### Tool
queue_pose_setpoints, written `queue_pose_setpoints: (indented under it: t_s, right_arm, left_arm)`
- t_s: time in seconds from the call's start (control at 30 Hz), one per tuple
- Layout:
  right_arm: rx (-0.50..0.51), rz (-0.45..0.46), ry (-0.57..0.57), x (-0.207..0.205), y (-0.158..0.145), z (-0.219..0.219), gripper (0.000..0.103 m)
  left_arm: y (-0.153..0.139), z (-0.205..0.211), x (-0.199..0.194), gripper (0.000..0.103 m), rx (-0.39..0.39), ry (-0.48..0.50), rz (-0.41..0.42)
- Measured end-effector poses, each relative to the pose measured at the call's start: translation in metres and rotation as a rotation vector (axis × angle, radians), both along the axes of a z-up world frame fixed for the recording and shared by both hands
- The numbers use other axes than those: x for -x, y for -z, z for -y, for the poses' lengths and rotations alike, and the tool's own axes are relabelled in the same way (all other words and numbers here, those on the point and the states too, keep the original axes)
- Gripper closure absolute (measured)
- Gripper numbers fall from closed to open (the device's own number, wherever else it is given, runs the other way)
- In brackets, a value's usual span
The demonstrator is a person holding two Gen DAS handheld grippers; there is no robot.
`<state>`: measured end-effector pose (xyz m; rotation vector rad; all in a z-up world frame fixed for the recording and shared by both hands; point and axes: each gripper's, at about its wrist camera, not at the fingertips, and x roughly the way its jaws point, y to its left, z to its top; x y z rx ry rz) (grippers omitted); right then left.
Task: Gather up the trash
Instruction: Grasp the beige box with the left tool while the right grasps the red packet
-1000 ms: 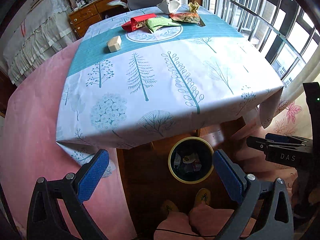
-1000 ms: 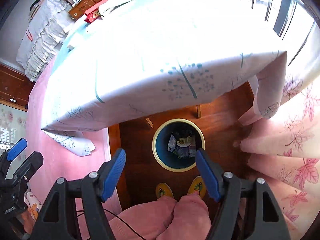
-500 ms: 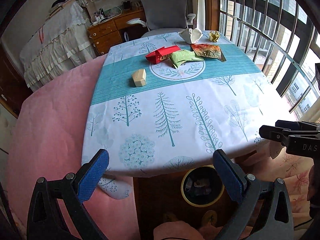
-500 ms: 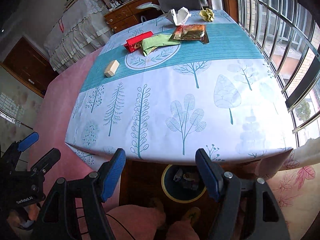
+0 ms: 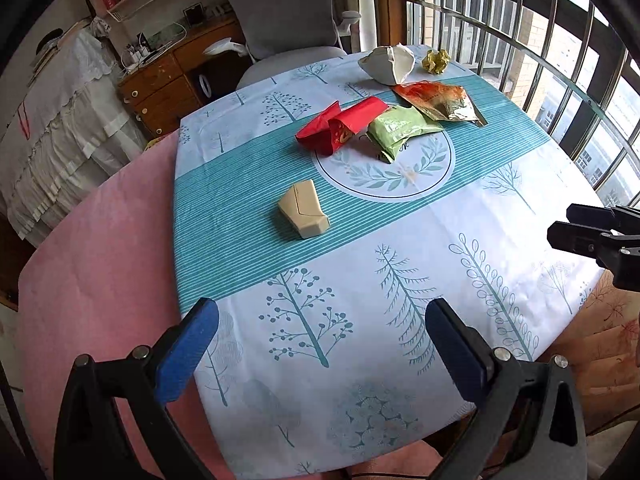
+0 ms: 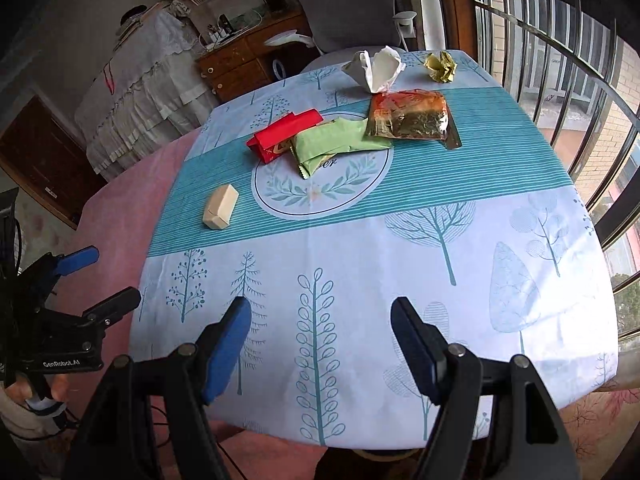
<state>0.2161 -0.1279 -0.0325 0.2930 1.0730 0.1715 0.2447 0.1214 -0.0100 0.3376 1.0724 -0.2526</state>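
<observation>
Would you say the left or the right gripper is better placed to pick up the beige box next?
Probably the left gripper: open and empty, on the side where the beige box lies. The right gripper, also open, faces the table's window side.

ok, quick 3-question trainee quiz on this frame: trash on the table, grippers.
1. True or false: the red packet touches the green packet.
2. Which item lies nearest the grippers? A) beige box B) crumpled yellow wrapper C) white tissue
3. Fill in: both the left gripper and the right gripper are ____.

Key: 1 true; 2 A; 3 open, holding nothing.
</observation>
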Motion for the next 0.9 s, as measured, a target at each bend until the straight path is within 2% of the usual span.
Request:
queue_pose_setpoints:
  t_s: [0.07,0.2,0.37,0.53,0.63,0.7,0.8,0.9]
  right_arm:
    - [-0.018,-0.019,0.043,-0.020,0.006,-0.008,0.030]
    - [-0.018,-0.024,0.082,-0.053,0.017,-0.029,0.030]
    - [0.017,-0.043,0.098,-0.082,0.034,-0.051,0.030]
    - [0.039,-0.073,0.123,-0.102,0.049,-0.061,0.030]
    - [0.041,-0.087,0.149,-0.108,0.056,-0.060,0.030]
    - [0.030,-0.096,0.168,-0.111,0.060,-0.059,0.030]
    - [0.008,-0.110,0.202,-0.117,0.064,-0.057,0.030]
    - [-0.020,-0.111,0.230,-0.123,0.063,-0.055,0.030]
  left_arm:
    - [0.013,-0.011,-0.030,0.001,-0.009,0.047,-0.033]
    - [0.040,-0.028,-0.085,0.001,0.023,0.151,-0.101]
    - [0.074,-0.030,-0.132,0.001,0.036,0.319,-0.165]
    - [0.101,-0.022,-0.151,0.001,0.049,0.491,-0.219]
    - [0.113,-0.015,-0.154,0.001,0.028,0.566,-0.207]
    - [0.119,-0.011,-0.156,0.002,0.024,0.591,-0.198]
    - [0.124,-0.007,-0.165,0.008,0.047,0.597,-0.200]
    - [0.124,-0.003,-0.173,0.020,0.065,0.594,-0.183]
